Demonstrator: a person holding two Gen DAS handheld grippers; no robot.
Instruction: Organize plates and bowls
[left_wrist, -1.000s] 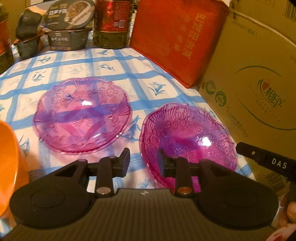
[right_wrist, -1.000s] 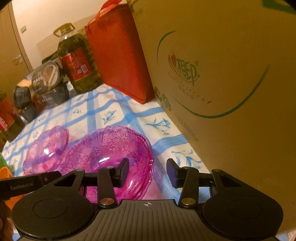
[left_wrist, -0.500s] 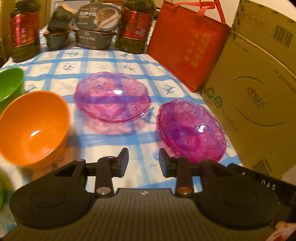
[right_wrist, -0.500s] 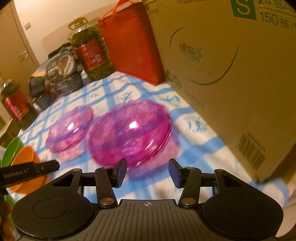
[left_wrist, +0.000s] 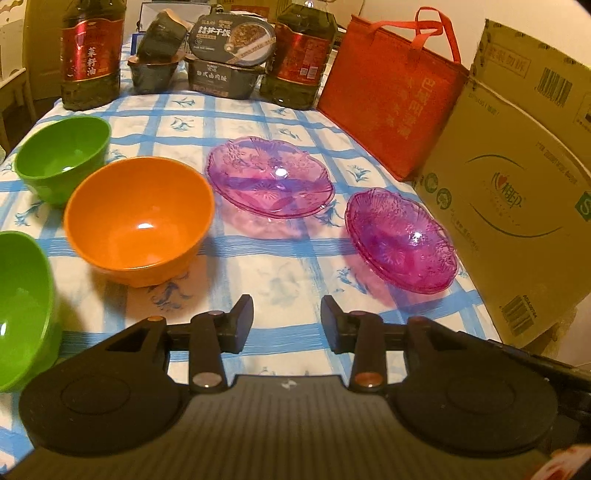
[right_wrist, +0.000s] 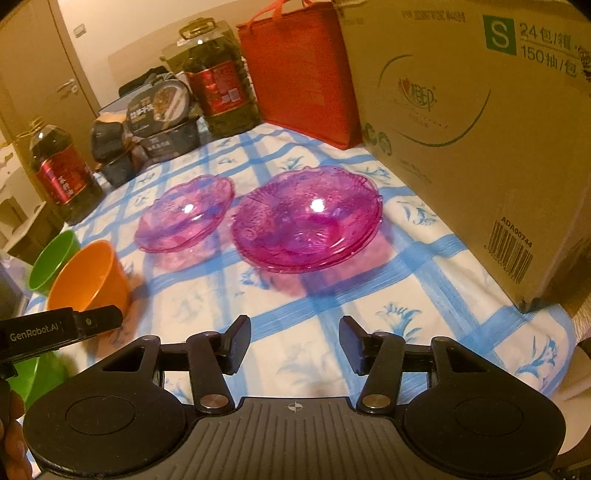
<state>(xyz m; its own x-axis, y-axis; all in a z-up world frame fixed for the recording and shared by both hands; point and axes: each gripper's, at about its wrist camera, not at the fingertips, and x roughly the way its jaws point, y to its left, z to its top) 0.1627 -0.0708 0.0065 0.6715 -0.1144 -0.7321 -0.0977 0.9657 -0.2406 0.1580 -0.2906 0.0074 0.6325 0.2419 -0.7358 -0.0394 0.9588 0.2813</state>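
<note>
The plates sit apart on the checked cloth: the pink stack (right_wrist: 306, 221) beside the cardboard box (right_wrist: 480, 129), and the single pink plate (right_wrist: 184, 214) to its left, ahead of both claws. Your right claw (right_wrist: 294, 343) faces the stack almost squarely and seems the nearer; its jaws are opening, nothing between them. Your left claw (left_wrist: 287, 319), also opening and empty, lies nearer the orange bowl (left_wrist: 138, 219). Only the left view shows both green bowls (left_wrist: 62, 158) whole.

Two low wrist views slanting down across the table (left_wrist: 280, 266), both sharing the pink plates (right_wrist: 306, 221).
</note>
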